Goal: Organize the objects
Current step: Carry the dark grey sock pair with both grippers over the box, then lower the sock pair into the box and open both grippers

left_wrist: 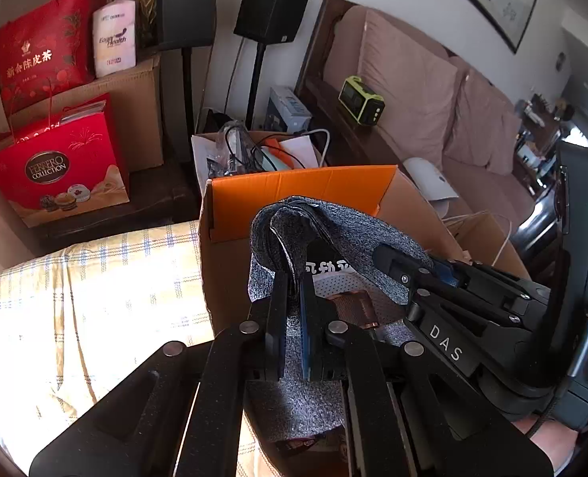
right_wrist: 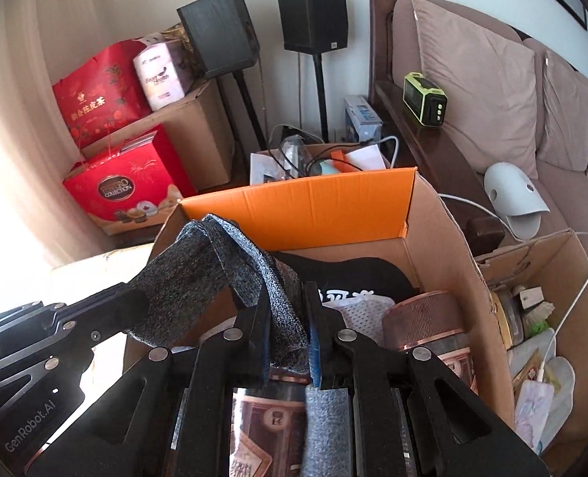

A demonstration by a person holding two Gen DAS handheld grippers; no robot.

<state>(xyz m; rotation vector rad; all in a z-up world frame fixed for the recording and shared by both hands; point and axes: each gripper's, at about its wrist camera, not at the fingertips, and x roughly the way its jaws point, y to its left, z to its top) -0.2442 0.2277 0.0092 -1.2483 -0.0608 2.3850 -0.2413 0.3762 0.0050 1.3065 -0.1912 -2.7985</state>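
A grey knitted cloth (left_wrist: 333, 230) is stretched between both grippers above an open cardboard box (left_wrist: 294, 190) with an orange inner flap. My left gripper (left_wrist: 292, 290) is shut on one end of the cloth. My right gripper (right_wrist: 286, 306) is shut on the other end of the cloth (right_wrist: 222, 262). The right gripper also shows in the left wrist view (left_wrist: 405, 266), and the left gripper in the right wrist view (right_wrist: 135, 306). Inside the box (right_wrist: 326, 202) lie a black garment (right_wrist: 357, 274), white mesh fabric (right_wrist: 361, 314) and a copper-lidded jar (right_wrist: 429, 314).
A second open box (right_wrist: 552, 278) with papers and a white cable stands to the right. A checked cloth surface (left_wrist: 95, 298) lies to the left. Behind are red gift bags (left_wrist: 59, 171), another box of cables (left_wrist: 262, 151), two speakers on stands (left_wrist: 270, 8) and a sofa (left_wrist: 433, 99).
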